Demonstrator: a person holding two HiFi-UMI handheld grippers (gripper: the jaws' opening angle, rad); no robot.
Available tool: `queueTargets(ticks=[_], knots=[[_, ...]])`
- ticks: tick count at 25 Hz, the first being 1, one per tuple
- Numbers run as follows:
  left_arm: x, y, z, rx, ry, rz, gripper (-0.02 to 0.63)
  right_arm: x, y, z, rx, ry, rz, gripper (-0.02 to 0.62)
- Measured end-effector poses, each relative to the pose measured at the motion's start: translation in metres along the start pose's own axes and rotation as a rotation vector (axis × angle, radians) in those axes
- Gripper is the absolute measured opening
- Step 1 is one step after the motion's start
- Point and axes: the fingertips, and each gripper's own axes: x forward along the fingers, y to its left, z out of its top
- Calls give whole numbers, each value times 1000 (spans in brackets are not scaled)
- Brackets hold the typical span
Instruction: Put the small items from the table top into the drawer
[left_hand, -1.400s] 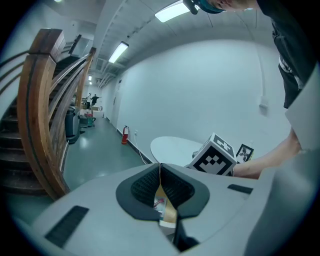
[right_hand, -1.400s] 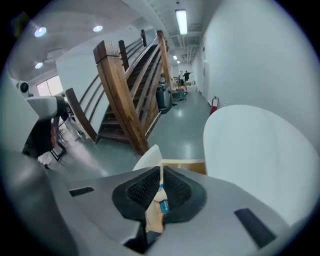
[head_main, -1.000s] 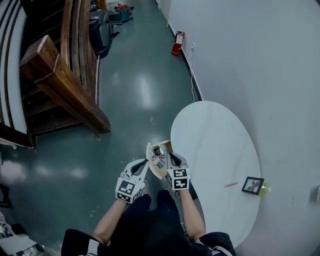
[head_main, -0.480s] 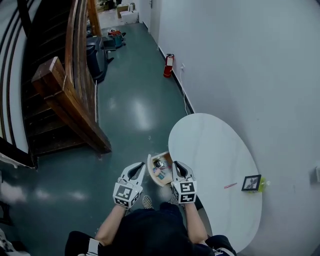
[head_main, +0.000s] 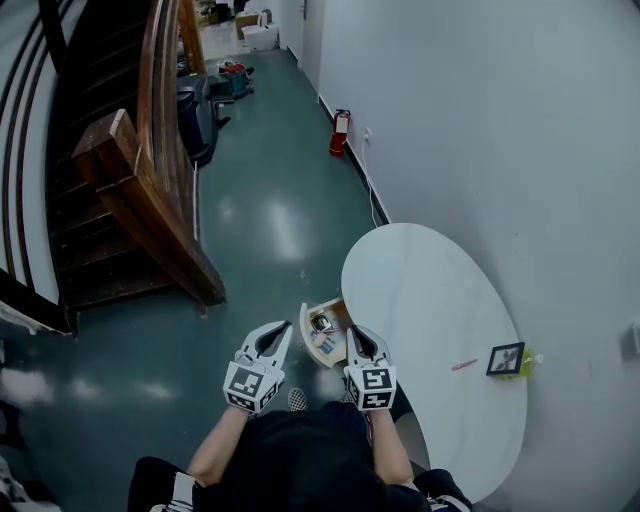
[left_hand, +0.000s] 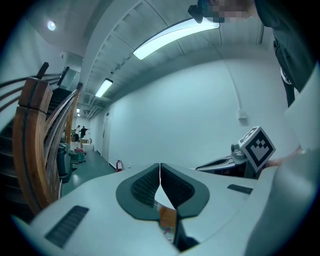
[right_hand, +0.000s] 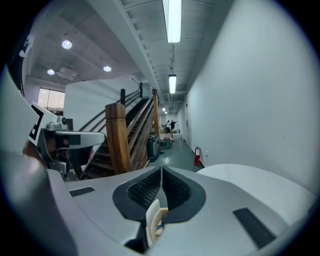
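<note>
**Head view**
- Table (head_main: 440, 300): white oval top set against the wall (head_main: 500, 120). Its long axis runs from the picture's upper left to lower right.
- Drawer (head_main: 306, 338): pulled out from the table's left edge, over the green floor (head_main: 270, 200). Its curved pale front faces left, away from the top. Small things lie inside, too small to name.
- Pink stick (head_main: 463, 366): flat on the top near its lower right end, well apart from the drawer. Its long axis lies almost across the picture, right end a little higher.
- Framed picture (head_main: 505, 358): just right of the stick, with a yellow-green thing (head_main: 529, 360) at its far side.
- Left gripper (head_main: 278, 332): held over the floor just left of the drawer front, pointing up-picture, tips together.
- Right gripper (head_main: 358, 336): at the drawer's near end by the table edge, pointing up-picture, tips together.
- Surroundings: wooden staircase (head_main: 150, 220) at left, fire extinguisher (head_main: 341, 132) by the wall.

**Left gripper view**
- Jaws: the ribbed pads meet at the tips, with nothing between them. The drawer's wood shows through the gap lower down, ungripped.
- At right: the other gripper's marker cube.
- Overhead: ceiling light (left_hand: 175, 35).

**Right gripper view**
- Jaws: closed tip to tip and holding nothing.
- Drawer: its curved front shows edge-on below the pads, apart from them.
- Sides: white table top at right, staircase post at left.
</note>
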Motion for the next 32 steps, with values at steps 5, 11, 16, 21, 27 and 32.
queueTargets(ticks=[5,11,16,21,27,32], knots=[[-1,-6,0,13,4,-21,21,1,6,-1,14,0,11,37],[2,-6,0,46,15,-37,21,5,9,-5,17,15,9,37],[9,-9,0,25,14,-63,21,4,3,-4,24,16,-11,37],[23,-26,0,36,18,-122,21,-5,-8,-7,58,11,-47,37],[53,-71,-1,56,37,-219,21,-37,-57,-26,93,17,-159,37],[90,-129,-1,62,51,-322,21,-83,-120,-42,149,22,-281,37]])
